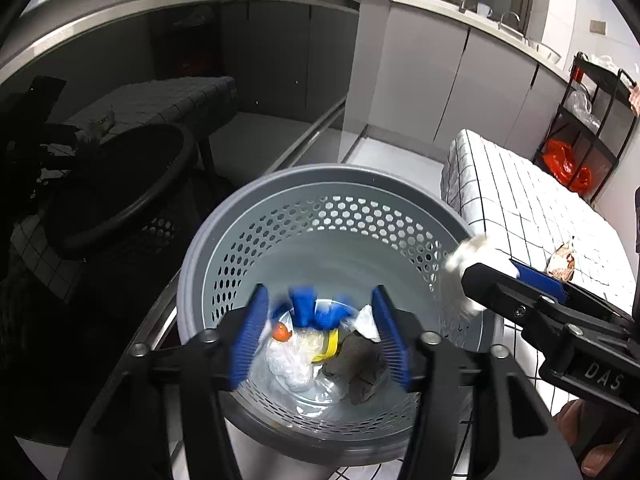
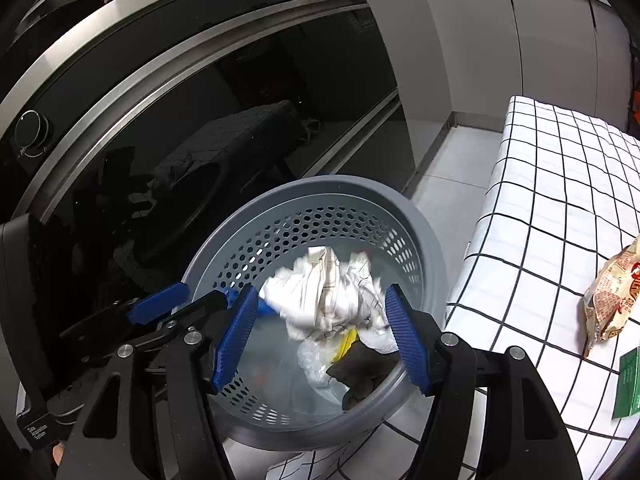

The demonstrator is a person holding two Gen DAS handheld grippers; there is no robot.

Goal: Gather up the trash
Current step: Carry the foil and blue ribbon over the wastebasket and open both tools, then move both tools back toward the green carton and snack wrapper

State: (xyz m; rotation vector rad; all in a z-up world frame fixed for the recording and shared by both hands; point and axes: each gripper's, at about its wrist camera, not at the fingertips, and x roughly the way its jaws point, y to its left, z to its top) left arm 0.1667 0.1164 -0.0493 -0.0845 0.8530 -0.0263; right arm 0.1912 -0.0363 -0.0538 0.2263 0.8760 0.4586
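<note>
Checked tablecloth (image 2: 560,216) beside round perforated plastic bin (image 2: 320,192)

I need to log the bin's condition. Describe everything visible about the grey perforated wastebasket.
The grey wastebasket is round, plastic-looking, with a smooth broad rim and walls pierced by hexagonal holes. It stands upright on the floor, between a dark glass appliance front and a checked tablecloth. Inside lie crumpled white paper, clear plastic, a yellow strip, a dark grey wad and a small orange piece. It is partly filled.
</note>
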